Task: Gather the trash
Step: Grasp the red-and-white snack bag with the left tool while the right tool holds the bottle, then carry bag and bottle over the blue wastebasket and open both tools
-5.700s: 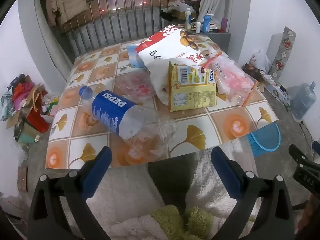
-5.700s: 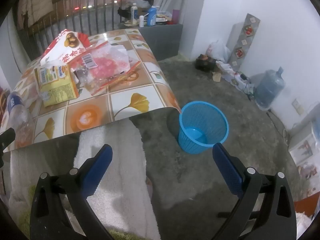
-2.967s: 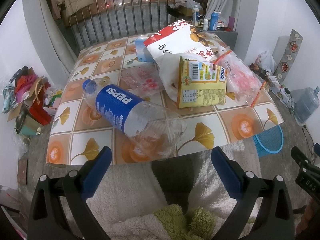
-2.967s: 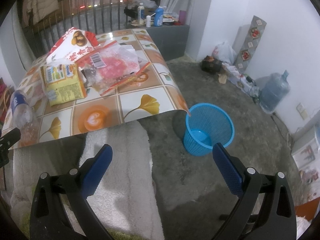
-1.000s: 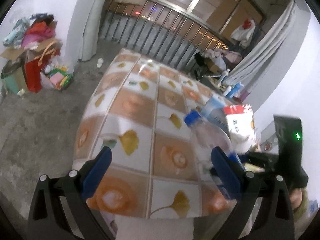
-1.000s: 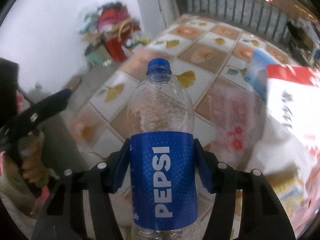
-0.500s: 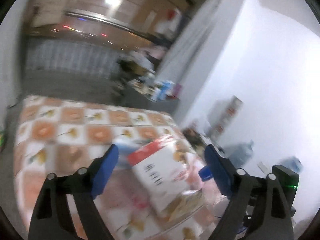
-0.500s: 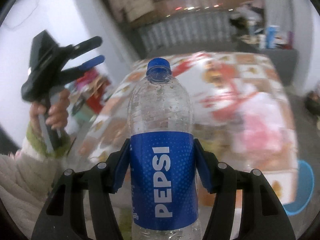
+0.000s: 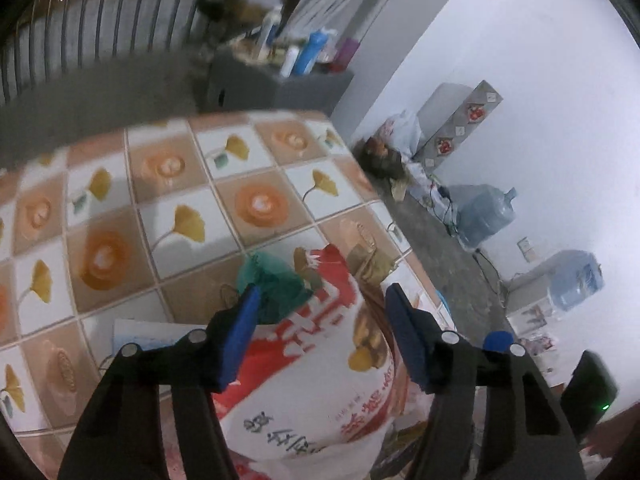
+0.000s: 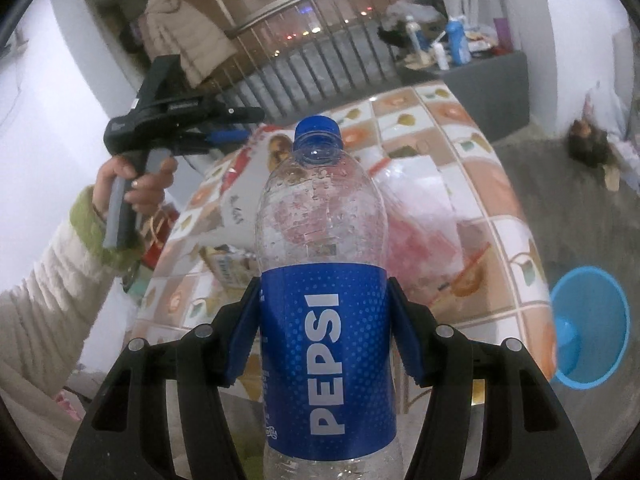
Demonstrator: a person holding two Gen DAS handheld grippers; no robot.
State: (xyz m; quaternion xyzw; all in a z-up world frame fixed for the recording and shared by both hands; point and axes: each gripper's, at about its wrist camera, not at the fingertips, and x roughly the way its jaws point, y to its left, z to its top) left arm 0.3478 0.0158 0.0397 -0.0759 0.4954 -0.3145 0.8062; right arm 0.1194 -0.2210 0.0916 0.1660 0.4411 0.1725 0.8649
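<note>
My right gripper [image 10: 324, 316] is shut on an empty Pepsi bottle [image 10: 326, 300] with a blue cap and holds it upright in the air near the table's front. The blue trash basket [image 10: 588, 328] stands on the floor at the right. My left gripper [image 9: 320, 312] is open and hovers over a large red and white snack bag [image 9: 316, 384] on the tiled table [image 9: 168, 208]; it also shows in the right wrist view [image 10: 224, 126], raised at the left. A pink plastic bag [image 10: 420, 216] and a yellow packet [image 10: 228, 268] lie on the table.
A green wrapper [image 9: 272, 284] lies at the bag's far end. A grey cabinet [image 9: 280, 80] with bottles stands behind the table by a metal railing [image 9: 80, 32]. Water jugs [image 9: 484, 212] and clutter line the right wall.
My right gripper took the Pepsi bottle off the table and swung it round towards the basket side. My left gripper rose and moved over the red and white snack bag.
</note>
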